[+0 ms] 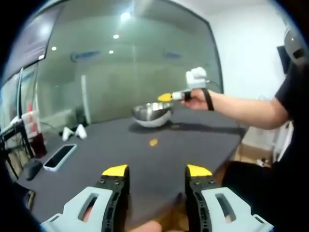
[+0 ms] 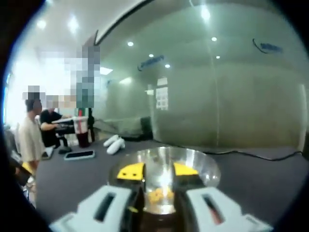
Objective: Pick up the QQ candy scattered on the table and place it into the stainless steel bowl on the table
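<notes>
In the left gripper view, the left gripper (image 1: 157, 170) hangs with jaws apart near a lone candy (image 1: 153, 142) on the table (image 1: 203, 140). Farther right, the right gripper (image 1: 165, 97) reaches over the bowl (image 1: 152, 114). The right gripper view looks down into that bowl, showing candies (image 2: 158, 195) inside, jaws apart above them.

Around me stood a frosted glass wall (image 1: 130, 67) under bright ceiling spotlights (image 2: 130, 44), a white wall (image 1: 246, 53) at the dark tabletop's (image 1: 203, 140) far corner.

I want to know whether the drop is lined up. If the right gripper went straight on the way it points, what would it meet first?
Most likely the stainless steel bowl: the right gripper points into its open mouth, with yellow candy inside; depth is unclear.
</notes>
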